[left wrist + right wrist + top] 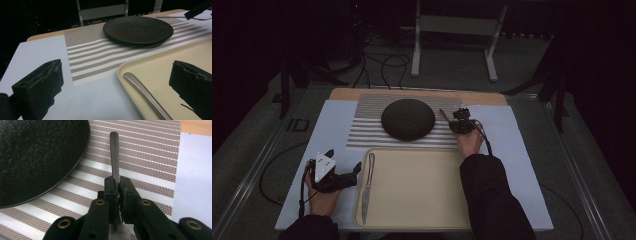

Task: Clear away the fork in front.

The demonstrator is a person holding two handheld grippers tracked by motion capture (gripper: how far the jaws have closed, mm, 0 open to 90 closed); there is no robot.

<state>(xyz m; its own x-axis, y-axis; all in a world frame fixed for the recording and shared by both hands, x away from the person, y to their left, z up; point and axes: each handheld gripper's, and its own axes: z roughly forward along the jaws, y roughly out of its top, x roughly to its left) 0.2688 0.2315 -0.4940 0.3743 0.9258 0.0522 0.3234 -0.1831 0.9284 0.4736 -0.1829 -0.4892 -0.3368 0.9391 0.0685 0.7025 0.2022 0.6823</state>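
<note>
My right gripper (pixel 460 120) (pixel 117 181) hovers over the striped placemat (pixel 362 132) (pixel 150 157), just right of the dark round plate (pixel 407 119) (pixel 37 157). It is shut on a metal utensil (pixel 445 116) (pixel 114 152), whose slim handle sticks out ahead of the jaws. My left gripper (pixel 344 160) (pixel 116 68) rests open on the white mat at the left edge of the beige tray (pixel 422 190) (pixel 160 62), with nothing between its jaws. A table knife (pixel 368 185) (pixel 145 93) lies along the tray's left side.
The placemat lies on a white sheet (pixel 517 150) covering a wooden table. A metal stand (pixel 454 30) and cables on the floor are behind the table. The surroundings are dark.
</note>
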